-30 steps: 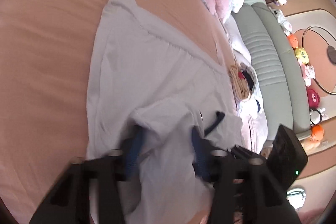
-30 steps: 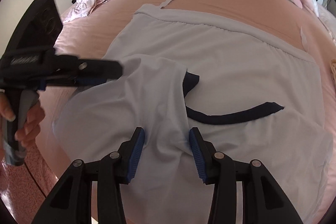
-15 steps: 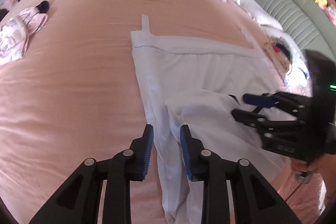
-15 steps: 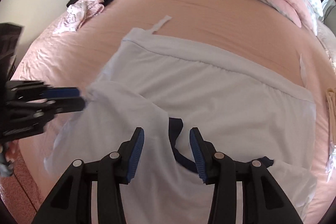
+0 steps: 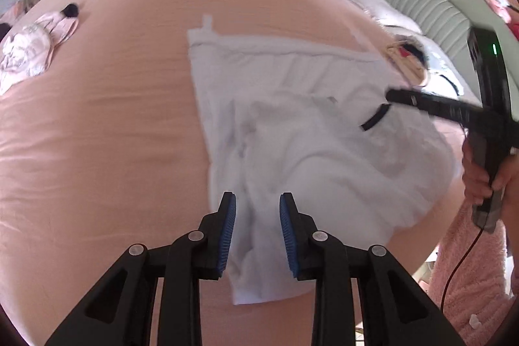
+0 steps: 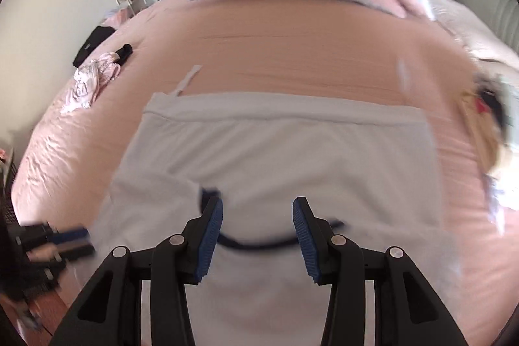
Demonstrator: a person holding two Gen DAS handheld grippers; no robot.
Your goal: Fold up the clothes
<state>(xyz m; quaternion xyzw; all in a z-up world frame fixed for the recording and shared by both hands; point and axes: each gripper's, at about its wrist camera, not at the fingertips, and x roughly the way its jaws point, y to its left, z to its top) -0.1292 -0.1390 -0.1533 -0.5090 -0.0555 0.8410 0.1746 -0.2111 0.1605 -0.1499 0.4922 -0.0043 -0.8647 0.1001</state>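
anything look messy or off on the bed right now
The white garment lies half folded: its near part is bunched and wrinkled, and the dark trim curls across the top layer. A crumpled pink garment sits loose on the bedspread to the far left.

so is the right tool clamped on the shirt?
No. The right tool is open above the white shirt, with nothing between its pads.

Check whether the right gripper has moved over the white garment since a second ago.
Yes. The right gripper has opened and let go of the white garment; in its own view the garment's far hem sits lower in frame, so it has tilted up or pulled back.
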